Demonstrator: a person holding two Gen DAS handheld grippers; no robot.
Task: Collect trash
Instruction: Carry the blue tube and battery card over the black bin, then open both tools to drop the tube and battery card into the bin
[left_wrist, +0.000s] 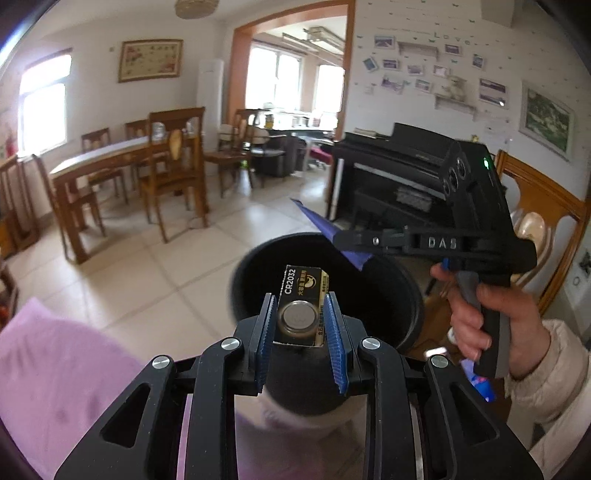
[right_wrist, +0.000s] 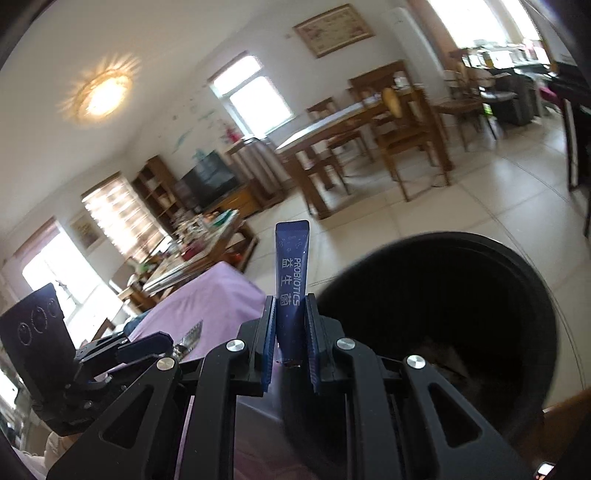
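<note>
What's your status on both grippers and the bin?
Left gripper shut on battery pack, over black bin. Right gripper shut on probiotics sachet, at bin rim. Nothing blocking.

showing in the frames: one black bin (left_wrist: 402, 306); one coin-cell battery card (left_wrist: 301, 306); one blue probiotics sachet (right_wrist: 291, 288); two grippers, left gripper (left_wrist: 301, 328) and right gripper (right_wrist: 290, 336); one hand (left_wrist: 476, 314); one purple cloth (left_wrist: 55, 369); one dining table (left_wrist: 110, 158); one black piano (left_wrist: 391, 166); one television (right_wrist: 210, 177); one lit ceiling lamp (right_wrist: 103, 94).

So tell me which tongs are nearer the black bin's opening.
Left. The left tongs hold the battery pack over the black bin; the right tongs hold their sachet beside its rim.
</note>
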